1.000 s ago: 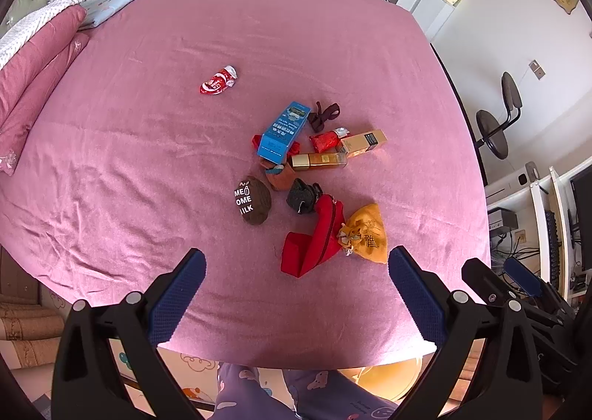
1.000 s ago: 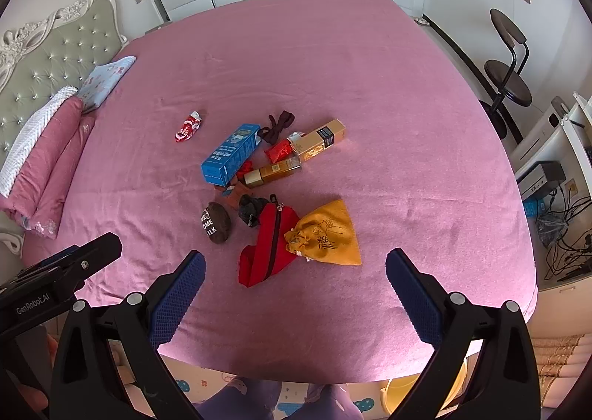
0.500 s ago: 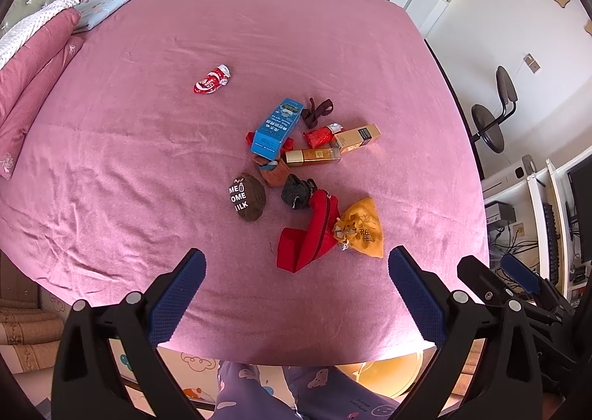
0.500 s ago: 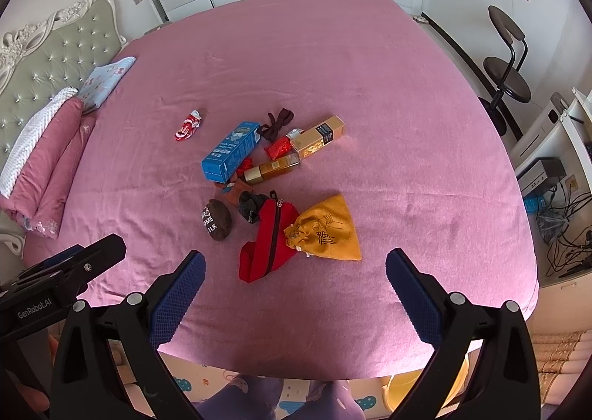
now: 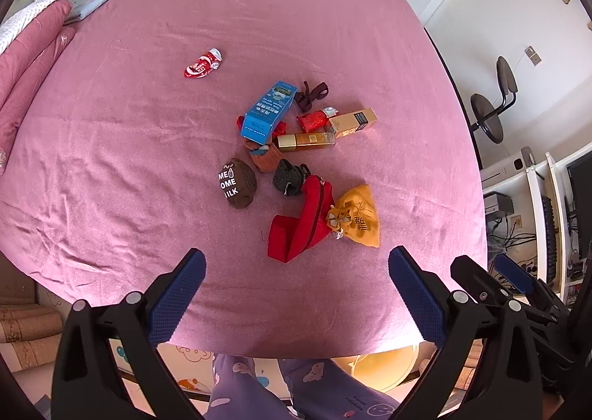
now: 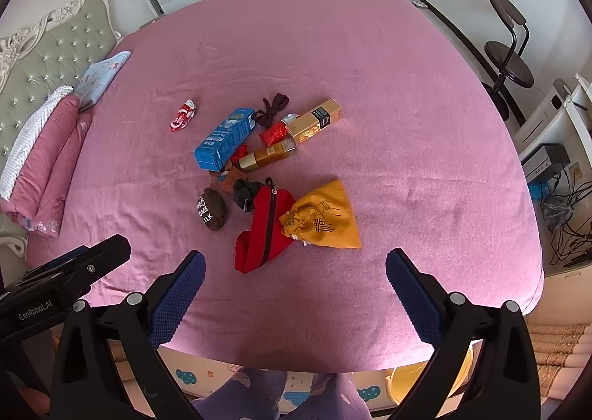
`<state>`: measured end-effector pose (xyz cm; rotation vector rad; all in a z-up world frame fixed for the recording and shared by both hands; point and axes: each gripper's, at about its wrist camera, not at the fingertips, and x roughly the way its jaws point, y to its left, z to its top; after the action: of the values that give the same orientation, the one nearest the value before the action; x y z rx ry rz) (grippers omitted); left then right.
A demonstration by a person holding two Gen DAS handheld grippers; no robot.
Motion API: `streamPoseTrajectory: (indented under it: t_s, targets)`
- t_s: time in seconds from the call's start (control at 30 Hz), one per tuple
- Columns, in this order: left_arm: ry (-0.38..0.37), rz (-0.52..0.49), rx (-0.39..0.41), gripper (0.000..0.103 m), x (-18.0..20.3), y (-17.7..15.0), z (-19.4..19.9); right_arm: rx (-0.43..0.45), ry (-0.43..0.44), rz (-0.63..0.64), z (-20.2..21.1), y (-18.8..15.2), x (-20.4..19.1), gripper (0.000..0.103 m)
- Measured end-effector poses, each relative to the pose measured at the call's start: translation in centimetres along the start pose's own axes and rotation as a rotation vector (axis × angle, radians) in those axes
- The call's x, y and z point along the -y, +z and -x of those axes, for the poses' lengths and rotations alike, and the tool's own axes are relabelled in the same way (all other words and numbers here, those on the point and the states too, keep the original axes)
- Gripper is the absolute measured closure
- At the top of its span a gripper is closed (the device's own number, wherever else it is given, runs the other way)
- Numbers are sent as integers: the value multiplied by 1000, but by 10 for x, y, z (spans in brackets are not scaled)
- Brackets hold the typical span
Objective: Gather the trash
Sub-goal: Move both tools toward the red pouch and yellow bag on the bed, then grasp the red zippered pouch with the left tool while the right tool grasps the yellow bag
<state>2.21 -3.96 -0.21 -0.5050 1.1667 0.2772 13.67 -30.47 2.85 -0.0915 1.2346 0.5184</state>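
- While both grippers hang over the near edge of the bed (image 5: 111,161), nothing is held: left gripper (image 5: 296,264) has its blue pads wide apart, and right gripper (image 6: 294,264) likewise has jaws spread with nothing between them.
- Right gripper's black body also shows at lower right of the left view; left one at lower left of the right view.
- Bed has a pink cover; clutter sits in a loose cluster near its middle, ahead of both grippers and clear of them.
- Red candy wrapper (image 5: 202,64) lies alone, well apart from the cluster, toward the headboard (image 6: 44,46) side.
- Blue carton (image 5: 268,112) lies flat; something red pokes out from under it.
- Dark ribbon bow (image 5: 312,94) just beyond the carton's far end.
- Crumpled red foil wrapper (image 5: 312,120) sits between the bow and a gold box (image 5: 353,121), touching the box.
- Gold tube (image 5: 306,141) lies flat, just beside the gold box's near side.
- Brown sock with white lettering (image 5: 237,188), a rust-coloured sock (image 5: 265,157) and a dark grey sock (image 5: 290,178) sit nearer the grippers.
- Red zip pouch (image 5: 301,227) is nearest; a yellow drawstring bag (image 5: 357,217) rests against its right side.
- Pink pillows (image 6: 48,157) and a folded light blue cloth (image 6: 101,78) are at the headboard end.
- Black chair (image 6: 507,61) stands off the bed's far side.
- Person's purple patterned trousers (image 5: 259,390) show below the bed edge.
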Motion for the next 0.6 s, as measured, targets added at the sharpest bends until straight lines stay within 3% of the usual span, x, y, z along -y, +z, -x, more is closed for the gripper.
streamPoseTrajectory:
  t_s: [0.3, 0.6]
  targets:
    - [38, -30, -73, 4, 13, 3, -44, -44, -12, -31, -32, 5, 25, 9]
    - [72, -49, -144, 4, 22, 1, -108, -108, -6, -44, -90, 9, 60, 9]
